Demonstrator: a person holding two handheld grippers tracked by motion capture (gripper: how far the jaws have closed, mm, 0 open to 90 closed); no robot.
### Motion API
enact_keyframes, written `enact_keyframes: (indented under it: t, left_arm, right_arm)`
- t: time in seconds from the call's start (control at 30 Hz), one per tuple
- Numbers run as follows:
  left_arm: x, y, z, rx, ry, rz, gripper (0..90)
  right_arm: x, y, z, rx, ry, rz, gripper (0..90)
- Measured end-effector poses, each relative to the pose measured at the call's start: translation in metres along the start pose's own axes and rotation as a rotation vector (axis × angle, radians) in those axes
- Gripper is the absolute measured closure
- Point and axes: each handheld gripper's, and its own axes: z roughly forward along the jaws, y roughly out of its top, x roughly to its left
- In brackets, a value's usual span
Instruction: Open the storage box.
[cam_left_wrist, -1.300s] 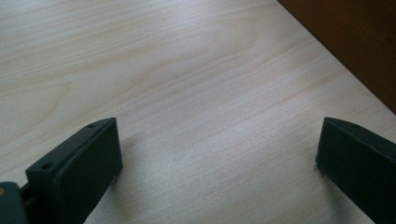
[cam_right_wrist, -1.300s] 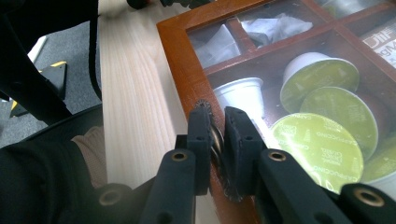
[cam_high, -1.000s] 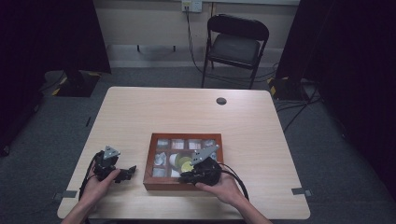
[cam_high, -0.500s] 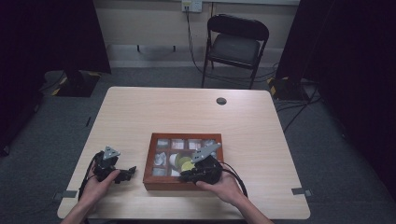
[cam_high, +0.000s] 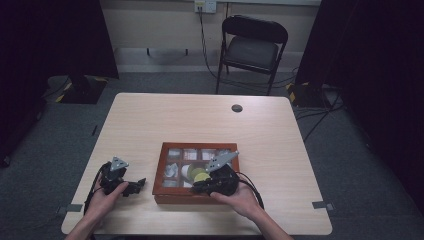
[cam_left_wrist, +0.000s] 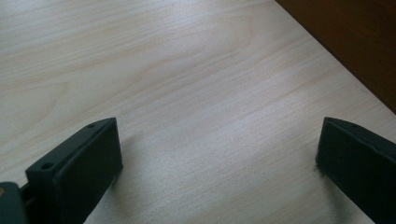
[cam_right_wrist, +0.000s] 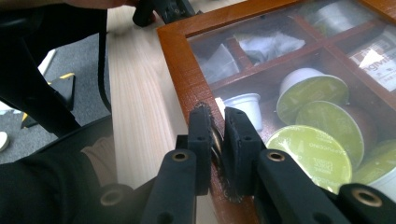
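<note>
Now your right gripper clamps the glass-lidded brown wooden box's small metal catch.
Your left gripper rests spread apart on the pale wooden table.

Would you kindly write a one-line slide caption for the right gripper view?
Right gripper shut on the latch of a glass-lidded wooden box holding green-lidded pods.

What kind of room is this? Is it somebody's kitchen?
Probably not a kitchen. It looks like a recording or test room: dark curtains hang along the sides, a lone folding chair stands by a bare wall with cables, and tape marks sit at the edges of the plain wooden table.
</note>
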Motion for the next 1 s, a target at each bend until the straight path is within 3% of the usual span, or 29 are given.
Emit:
enact_keyframes:
  t: [1.0]
  left_arm:
    - [0.0, 0.0, 0.0, 0.0, 0.0, 0.0, 0.0]
  right_arm:
    - [-0.0007, 0.0077, -0.0108, -0.053, 0.006, 0.045, 81.1]
